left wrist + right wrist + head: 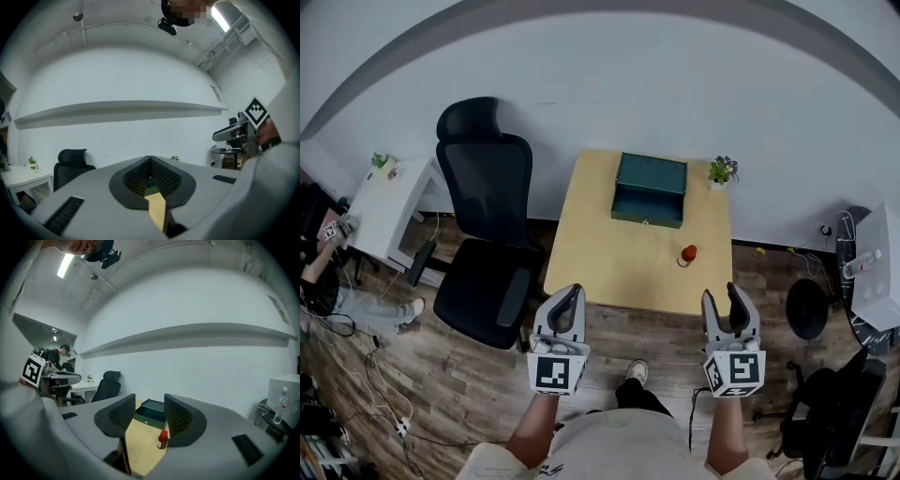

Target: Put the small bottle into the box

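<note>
Right hand-held gripper [723,298] spread, aimed at small bottle [688,254] | left hand-held gripper [569,298] pressed together, idle | box [649,190] open, ready to receive.

My left gripper [150,160] and right gripper [149,399] have smooth, matt grey plastic shells. The inner pads [123,414] of my jaws are black, finely ribbed and rubbery-looking. The worktop [609,253] is pale wood, smooth, with a faint sheen. The box [649,192] is dark green and matt; card or plastic, I cannot tell. The small bottle [162,440] looks brown and slightly glossy under a red cap. The floor [441,375] is grainy brown wood-look plank. The chair [487,187] is black and matt, seemingly cloth.
</note>
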Motion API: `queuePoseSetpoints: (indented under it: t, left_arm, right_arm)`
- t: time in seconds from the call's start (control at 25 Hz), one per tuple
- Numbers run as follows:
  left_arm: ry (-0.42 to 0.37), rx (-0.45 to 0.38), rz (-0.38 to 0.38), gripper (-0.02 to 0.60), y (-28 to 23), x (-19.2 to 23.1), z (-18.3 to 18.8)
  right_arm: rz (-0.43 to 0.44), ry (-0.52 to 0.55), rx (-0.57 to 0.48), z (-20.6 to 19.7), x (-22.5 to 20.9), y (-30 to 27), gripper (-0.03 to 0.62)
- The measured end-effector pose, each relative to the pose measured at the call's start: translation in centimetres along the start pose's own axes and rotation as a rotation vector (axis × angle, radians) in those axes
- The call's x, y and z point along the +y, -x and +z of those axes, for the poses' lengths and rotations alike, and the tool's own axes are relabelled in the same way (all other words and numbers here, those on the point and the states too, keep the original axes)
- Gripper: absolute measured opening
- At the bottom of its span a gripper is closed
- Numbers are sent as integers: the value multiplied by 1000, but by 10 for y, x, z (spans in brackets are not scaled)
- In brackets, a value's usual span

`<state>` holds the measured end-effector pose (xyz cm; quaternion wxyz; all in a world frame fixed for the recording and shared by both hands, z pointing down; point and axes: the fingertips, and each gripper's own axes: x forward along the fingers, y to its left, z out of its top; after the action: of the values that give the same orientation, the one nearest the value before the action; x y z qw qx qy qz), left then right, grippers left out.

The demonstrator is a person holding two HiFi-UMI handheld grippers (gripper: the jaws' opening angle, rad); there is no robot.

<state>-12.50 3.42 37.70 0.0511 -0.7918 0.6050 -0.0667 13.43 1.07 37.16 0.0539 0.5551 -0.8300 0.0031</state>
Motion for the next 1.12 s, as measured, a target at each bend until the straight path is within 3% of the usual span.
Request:
queuePoseSetpoints:
  t: [0.2,0.44,0.6,0.8,0.92,1.12]
  left_arm:
    - [-20,-41,-23,8,-50,-10,20]
    - [-60,-71,-42,8,-92,-27,34]
    - [-66,-28,-47,8,-107,-26,26]
    - [2,-66,-26,8,-124,-10,18]
    - [-37,-41,-42,8,-141,-5,6]
    - [-27,-15,-81,8,-163,-6,-9]
  right_arm:
    - [-39,-51,-39,1,-41,-25,206]
    - [-26,-65,-32,-6,-70,-51,206]
    - [-18,-67,-14,-14,-76,-67,206]
    - [2,-50,4,-24,-73,-88,206]
    - [-10,-48,10,-32,-72,-100,206]
    - [-27,-61,40,-43,-74,-116,207]
